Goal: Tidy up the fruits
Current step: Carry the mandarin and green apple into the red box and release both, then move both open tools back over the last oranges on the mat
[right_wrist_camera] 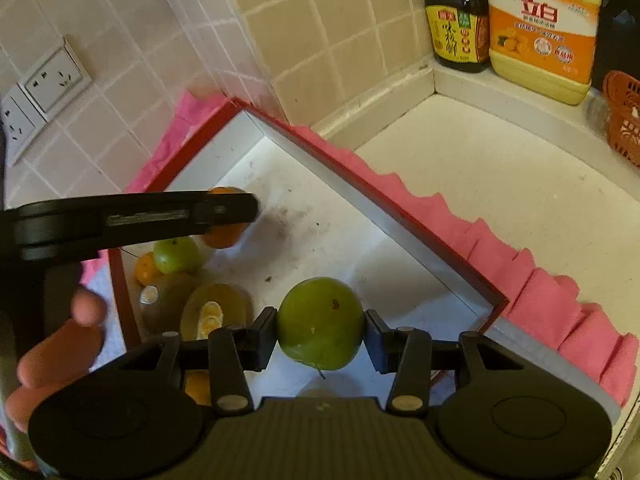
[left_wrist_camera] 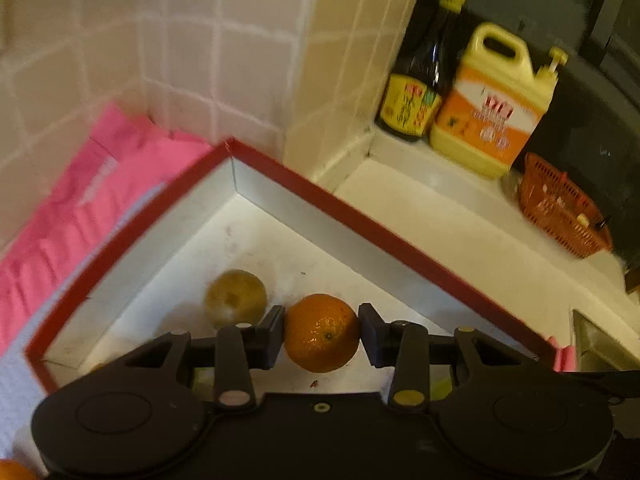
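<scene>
My left gripper [left_wrist_camera: 322, 333] is shut on an orange [left_wrist_camera: 320, 346] and holds it over the white floor of a red-rimmed box [left_wrist_camera: 360, 222]. A brownish round fruit [left_wrist_camera: 235, 298] lies in the box just left of it. My right gripper [right_wrist_camera: 320, 338] is shut on a green round fruit [right_wrist_camera: 318, 318] over the same box [right_wrist_camera: 360, 190]. In the right wrist view the left gripper [right_wrist_camera: 228, 212] reaches in from the left with its orange [right_wrist_camera: 222, 238]. Under it lie a green fruit [right_wrist_camera: 176, 255], a small orange [right_wrist_camera: 145, 269] and two stickered kiwis [right_wrist_camera: 218, 306].
The box sits on a pink cloth [right_wrist_camera: 560, 312] in a tiled corner. A dark sauce bottle [right_wrist_camera: 456, 20], a yellow detergent jug [right_wrist_camera: 544, 36] and a red basket [left_wrist_camera: 560, 208] stand at the back right. A person's hand [right_wrist_camera: 60, 344] is at the left; wall sockets [right_wrist_camera: 52, 80] above.
</scene>
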### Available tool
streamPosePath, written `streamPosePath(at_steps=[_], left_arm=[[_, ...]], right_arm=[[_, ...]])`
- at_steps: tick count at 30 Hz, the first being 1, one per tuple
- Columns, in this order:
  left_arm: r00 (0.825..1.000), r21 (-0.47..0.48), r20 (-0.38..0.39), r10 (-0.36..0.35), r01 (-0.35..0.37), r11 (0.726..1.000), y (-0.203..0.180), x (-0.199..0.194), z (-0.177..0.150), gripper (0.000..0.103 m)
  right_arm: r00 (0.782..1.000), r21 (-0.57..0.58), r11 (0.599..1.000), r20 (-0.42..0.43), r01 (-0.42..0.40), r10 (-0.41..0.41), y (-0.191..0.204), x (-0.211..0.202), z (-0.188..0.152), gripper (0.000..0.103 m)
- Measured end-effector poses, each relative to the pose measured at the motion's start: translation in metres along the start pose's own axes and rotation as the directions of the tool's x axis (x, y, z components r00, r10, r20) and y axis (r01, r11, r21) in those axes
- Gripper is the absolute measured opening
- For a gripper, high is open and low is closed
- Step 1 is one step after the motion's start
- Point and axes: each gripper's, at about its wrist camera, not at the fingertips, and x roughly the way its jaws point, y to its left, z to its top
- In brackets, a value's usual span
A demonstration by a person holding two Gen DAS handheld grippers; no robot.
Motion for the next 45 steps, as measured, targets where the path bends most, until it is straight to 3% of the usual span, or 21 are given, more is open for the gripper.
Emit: streamPosePath(at_steps=[4, 13, 24, 32, 34, 36, 45], left_arm=[[0.999, 0.006, -0.03, 0.01, -0.01, 1.0, 0.0, 0.021, 0.002, 0.048], [0.998, 0.007, -0.045, 0.036, -0.036, 0.999, 0.005, 0.038, 0.003, 0.049], [0.999, -0.007, -0.036, 0.005, -0.005, 1.0, 0.008, 0.038, 0.004, 0.05], [0.999, -0.029, -0.053, -0.001, 0.0, 1.0, 0.009, 0.037, 0.004, 0.052], [0.998, -0.042, -0.051, -0.022, 0.02, 0.999, 0.012, 0.032, 0.002, 0.067], [0.999, -0.047, -0.036, -0.023, 0.021, 0.999, 0.013, 0.02, 0.001, 0.072], [0.995, -0.118, 0.097, -0.012, 0.024, 0.993, 0.051, -0.087, -0.027, 0.074]], right_arm=[[0.998, -0.072, 0.995, 0.017, 0.063, -0.062, 0.009, 0.004, -0.001, 0.048], [0.993, -0.19, 0.975, 0.018, 0.118, -0.116, 0.031, 0.009, 0.002, 0.048], [0.988, -0.224, 0.966, -0.06, 0.127, -0.144, 0.043, 0.042, 0.0, 0.048], [0.99, -0.201, 0.973, -0.058, 0.116, -0.13, 0.041, 0.043, 0.0, 0.049], [0.991, -0.192, 0.975, -0.041, 0.115, -0.125, 0.041, 0.035, 0.0, 0.055], [0.992, -0.179, 0.977, -0.012, 0.118, -0.122, 0.039, 0.026, -0.002, 0.071], [0.998, -0.059, 0.997, 0.047, 0.048, -0.045, 0.027, -0.026, -0.004, 0.071]])
